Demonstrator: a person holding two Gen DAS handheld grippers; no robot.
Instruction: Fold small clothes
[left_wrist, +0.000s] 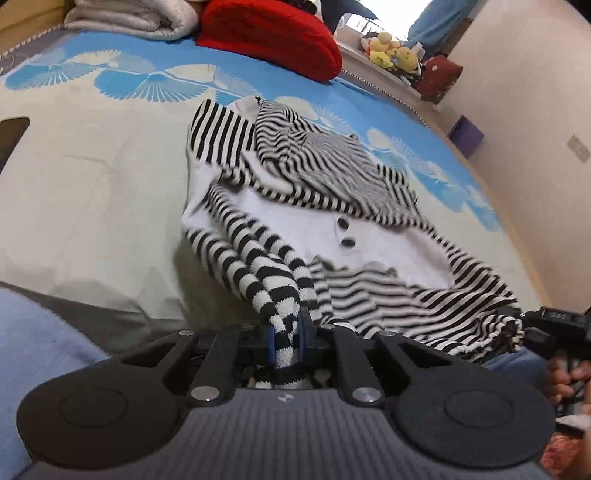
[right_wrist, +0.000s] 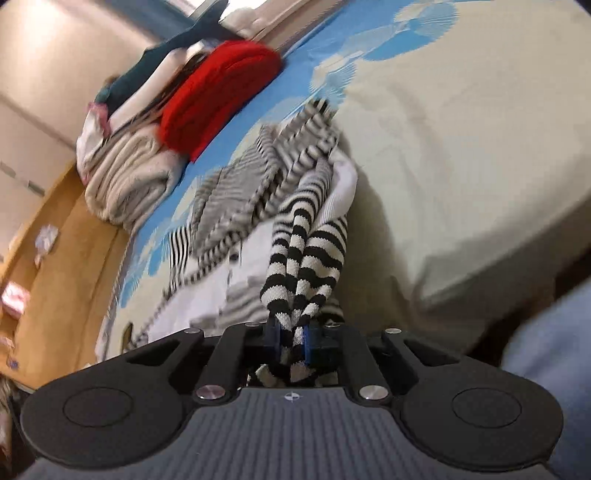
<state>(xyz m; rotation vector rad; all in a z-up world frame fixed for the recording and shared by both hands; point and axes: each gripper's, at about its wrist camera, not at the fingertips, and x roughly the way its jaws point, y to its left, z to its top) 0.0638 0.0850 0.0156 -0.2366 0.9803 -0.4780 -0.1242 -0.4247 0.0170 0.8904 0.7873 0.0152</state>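
The black-and-white striped garment (left_wrist: 295, 199), a small knit top with a plain white front panel and two dark buttons (left_wrist: 345, 232), lies bunched on the bed (left_wrist: 92, 177), partly on the cream part of the cover and partly on the blue fan-patterned band. Its long axis runs away from the person, from about 6 o'clock near both hands up toward 12 o'clock in the left wrist view, with the crumpled far end rumpled over itself. The near end is already off the bed: the left hand-held gripper (left_wrist: 286, 339) has its jaws drawn narrow on a gathered striped strip, probably a sleeve or hem corner, and the cloth rises straight out of it toward 12 o'clock. The right hand-held gripper (right_wrist: 291, 341) is likewise pinched nearly closed on a bunch of broad-striped fabric, which trails off toward 11 o'clock in its own view. In the left view that right tool shows at about 4 o'clock, at the striped hem (left_wrist: 480, 332), so both hands hold the near edge and neither looks clearly nearer the bulk. My guess is that the next move turns on carrying this near edge along that axis. Beyond the garment, a red cushion (left_wrist: 269, 37) sits at about 12 o'clock, a folded pale quilt (left_wrist: 136, 18) at 11 o'clock, and yellow plush toys (left_wrist: 393, 50) on a ledge at 1 o'clock.
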